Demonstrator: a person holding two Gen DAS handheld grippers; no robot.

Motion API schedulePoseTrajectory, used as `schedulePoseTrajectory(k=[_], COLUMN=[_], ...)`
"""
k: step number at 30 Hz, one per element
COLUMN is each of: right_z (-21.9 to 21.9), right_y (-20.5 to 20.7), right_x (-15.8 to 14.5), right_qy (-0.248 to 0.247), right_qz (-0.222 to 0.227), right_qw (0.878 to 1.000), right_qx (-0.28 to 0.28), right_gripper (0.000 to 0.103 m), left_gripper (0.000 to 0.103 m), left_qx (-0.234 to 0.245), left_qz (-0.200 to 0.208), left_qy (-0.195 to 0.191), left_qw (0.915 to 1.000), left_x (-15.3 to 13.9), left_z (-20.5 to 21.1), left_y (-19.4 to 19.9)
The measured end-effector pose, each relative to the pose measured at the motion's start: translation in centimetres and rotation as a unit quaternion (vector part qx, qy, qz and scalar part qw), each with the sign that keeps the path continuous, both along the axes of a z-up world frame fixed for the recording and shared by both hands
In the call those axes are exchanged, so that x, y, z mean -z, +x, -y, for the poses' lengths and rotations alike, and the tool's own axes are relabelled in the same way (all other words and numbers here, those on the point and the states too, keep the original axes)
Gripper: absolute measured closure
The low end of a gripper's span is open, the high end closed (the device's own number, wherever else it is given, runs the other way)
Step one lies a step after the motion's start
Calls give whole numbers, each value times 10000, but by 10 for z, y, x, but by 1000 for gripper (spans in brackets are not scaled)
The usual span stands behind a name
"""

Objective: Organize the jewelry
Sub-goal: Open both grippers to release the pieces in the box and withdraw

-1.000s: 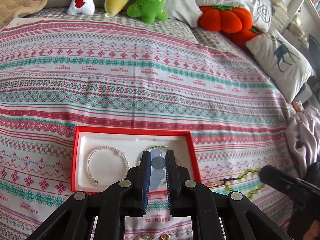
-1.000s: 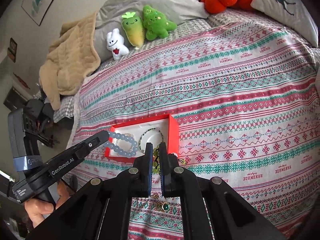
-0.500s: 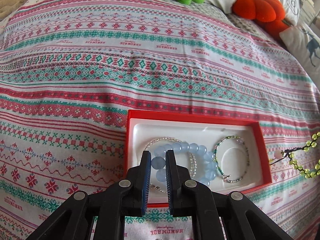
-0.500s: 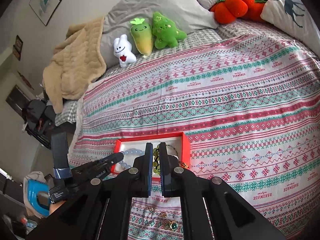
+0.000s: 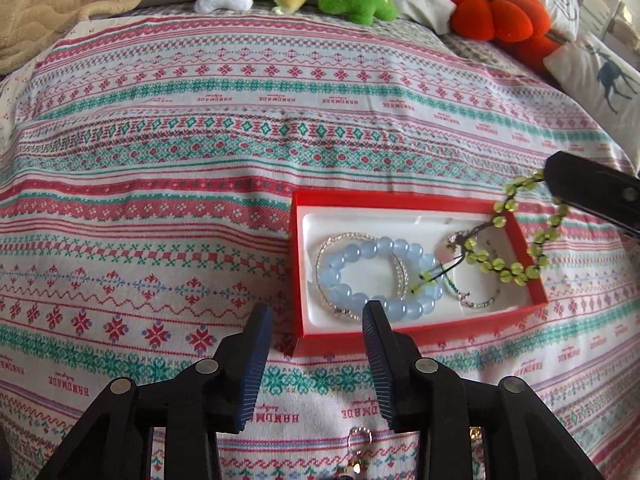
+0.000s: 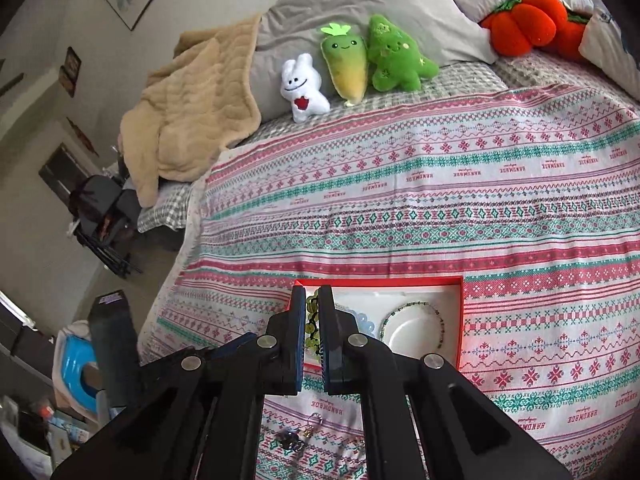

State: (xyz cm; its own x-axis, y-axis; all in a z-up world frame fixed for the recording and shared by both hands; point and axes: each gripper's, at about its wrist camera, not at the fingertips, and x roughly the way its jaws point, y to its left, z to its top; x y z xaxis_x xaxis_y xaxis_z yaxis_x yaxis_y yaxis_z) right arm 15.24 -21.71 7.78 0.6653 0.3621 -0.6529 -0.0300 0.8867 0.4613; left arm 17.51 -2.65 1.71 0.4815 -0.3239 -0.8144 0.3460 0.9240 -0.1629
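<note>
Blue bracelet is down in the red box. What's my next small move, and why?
Probably lower the right claw and open it. It is shut on the green bead bracelet, which hangs over the red box with its cord end already trailing inside. The left claw has just opened, empty.

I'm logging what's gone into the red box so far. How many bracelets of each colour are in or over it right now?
Blue bead bracelet: 1, in the box
Clear bead bracelet: 1, in the box
Teal bead bracelet: 1, in the box
Green bead bracelet: 1, dangling over the box from the right gripper
Total: 4
</note>
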Motion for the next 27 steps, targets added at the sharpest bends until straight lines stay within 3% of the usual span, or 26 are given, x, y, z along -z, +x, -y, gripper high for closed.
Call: schedulePoseTrajectory(k=[7,14,23,24,26,27], right_z=[0,15,27,28,30,31], right_y=[15,16,10,9,3,0], right_x=[41,51,47,46,43,41], right_qy=[-693,-1089,-1462,-1446,-1379,-1329], right_qz=[-634,-724,-730,-747,-743,-713], right_qw=[9955,9907,9849,9850,9860,9870], right_qx=[146,364,574,575,566,558], right_gripper=[97,97,95,93,69,61], left_gripper=[52,48,31,28,24,22], left_qx=[97,16,118,144,195,217], left_qz=[-228,-414,-408,-397,-371,-369], left_qy=[142,69,119,129,159,177], left_qw=[9996,9991,9990,9990,9990,9989], left_x=[19,27,24,23,21,21], left_z=[-12,-20,-12,-11,-7,-6], left_y=[-21,-28,-37,-38,-41,-41])
